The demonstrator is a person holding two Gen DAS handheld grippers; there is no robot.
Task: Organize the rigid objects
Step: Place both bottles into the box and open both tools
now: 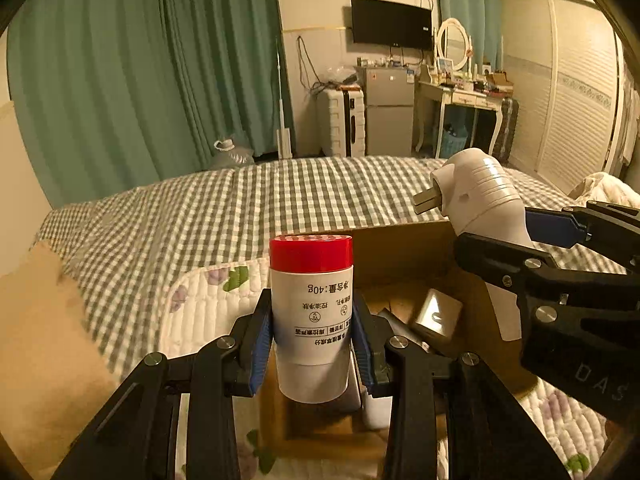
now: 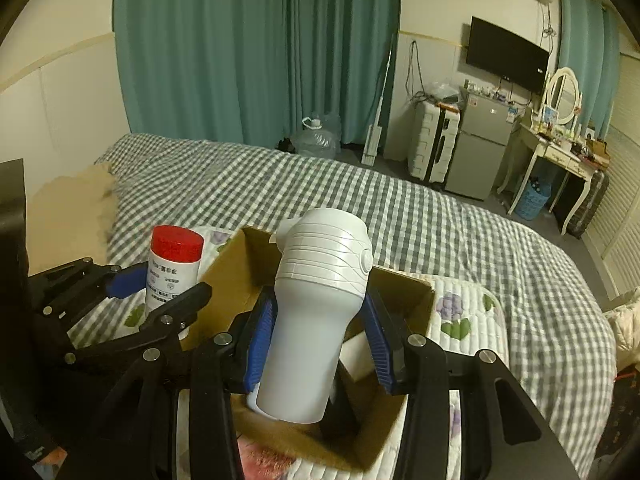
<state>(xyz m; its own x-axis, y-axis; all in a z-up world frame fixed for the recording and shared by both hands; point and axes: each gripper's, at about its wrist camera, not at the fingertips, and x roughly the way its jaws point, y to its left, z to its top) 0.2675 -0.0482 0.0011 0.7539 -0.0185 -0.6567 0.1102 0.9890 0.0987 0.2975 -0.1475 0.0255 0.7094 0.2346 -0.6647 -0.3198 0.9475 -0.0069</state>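
Observation:
My left gripper (image 1: pixel 312 340) is shut on a white bottle with a red cap (image 1: pixel 311 312), held upright above the near edge of an open cardboard box (image 1: pixel 400 248). The bottle also shows in the right wrist view (image 2: pixel 174 268). My right gripper (image 2: pixel 318 340) is shut on a white plug-in device with ribbed head (image 2: pixel 316 312), held over the box (image 2: pixel 240 272). In the left wrist view the device (image 1: pixel 480 200) shows metal prongs pointing left. The box holds a silver flat object (image 1: pixel 436 312) and other items, partly hidden.
The box sits on a floral quilted pad (image 2: pixel 464 320) on a checked bed (image 2: pixel 360 200). A tan pillow (image 1: pixel 40 320) lies at left. Beyond the bed stand a suitcase (image 1: pixel 344 120), a small fridge (image 1: pixel 390 112) and a dressing table (image 1: pixel 468 96).

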